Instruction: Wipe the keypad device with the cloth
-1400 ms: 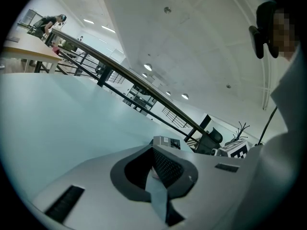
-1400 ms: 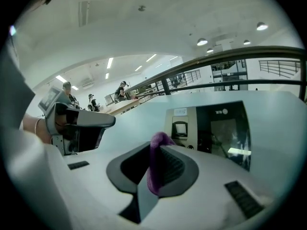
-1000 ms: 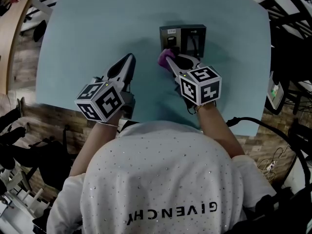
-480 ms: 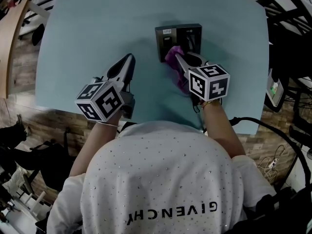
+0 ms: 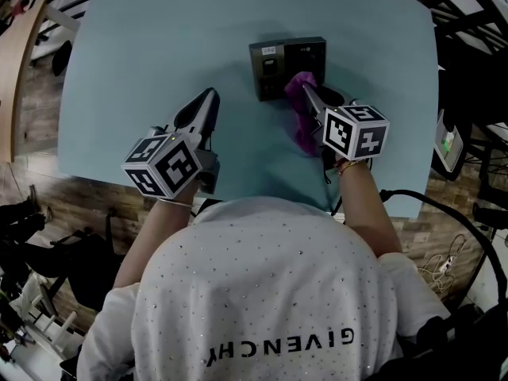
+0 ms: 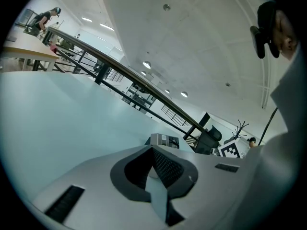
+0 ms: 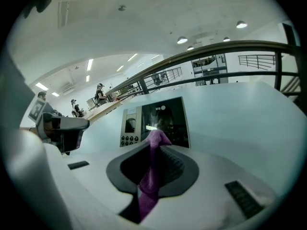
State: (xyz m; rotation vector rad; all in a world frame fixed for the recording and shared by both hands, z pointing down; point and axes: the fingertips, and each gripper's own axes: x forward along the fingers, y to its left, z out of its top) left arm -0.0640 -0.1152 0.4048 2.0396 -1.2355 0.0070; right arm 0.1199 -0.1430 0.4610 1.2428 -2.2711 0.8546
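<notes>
Only own view shows right gripper (image 7: pixel 154 142) clamping cloth (image 7: pixel 150 178) at keypad device (image 7: pixel 173 113).

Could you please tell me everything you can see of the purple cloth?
The cloth is purple and looks like thin, soft fabric, bunched into a narrow strip. The right gripper is shut on it. One end pokes out past the jaw tips at the dark, glossy part of the keypad device, and the rest trails down beside the gripper over the table. Whether the tip actually presses on the device cannot be told for sure.
</notes>
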